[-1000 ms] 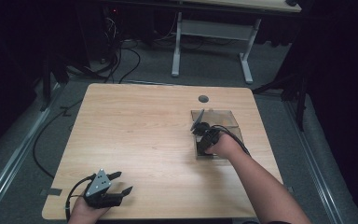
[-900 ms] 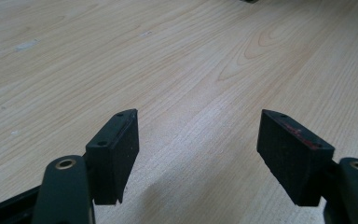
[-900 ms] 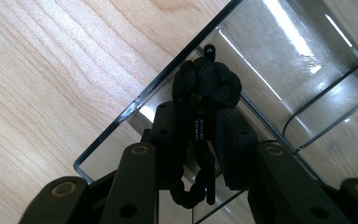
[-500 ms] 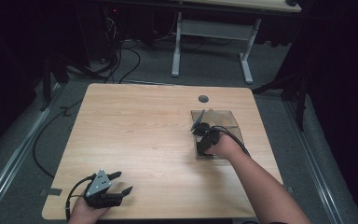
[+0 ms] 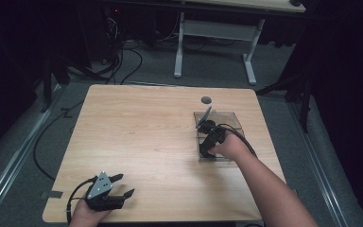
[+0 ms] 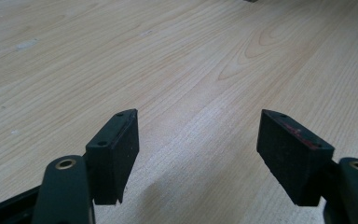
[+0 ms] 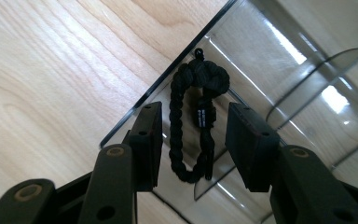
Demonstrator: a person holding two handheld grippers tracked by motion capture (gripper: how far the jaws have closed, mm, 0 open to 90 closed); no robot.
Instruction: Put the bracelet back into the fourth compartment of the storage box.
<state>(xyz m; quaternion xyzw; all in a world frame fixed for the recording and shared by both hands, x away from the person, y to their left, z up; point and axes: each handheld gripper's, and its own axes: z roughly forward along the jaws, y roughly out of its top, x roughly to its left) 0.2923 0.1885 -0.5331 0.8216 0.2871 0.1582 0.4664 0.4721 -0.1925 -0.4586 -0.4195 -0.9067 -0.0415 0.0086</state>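
- Nothing much has shifted since a second ago: our right gripper (image 5: pixel 207 147) still hangs over the clear tray (image 5: pixel 227 118), and our left gripper (image 5: pixel 118 185) stays parked at the near-left corner of the surface (image 5: pixel 137 127), well apart from the tray.
- Our right gripper's jaws stand apart, one on each side of the black braided bracelet (image 7: pixel 191 116), not yet pressing on it as far as we can tell.
- That bracelet lies inside the tray, close to the tray's near edge, its knotted end pointing away from our jaws.
- Our left gripper is spread wide over bare wood, holding nothing.
- We judge the risk to be a jaw catching the tray's thin wall instead of the cord, which would drag or tip the light tray.
- Closing on one strand alone could let the bracelet twist and slip free as we lift.
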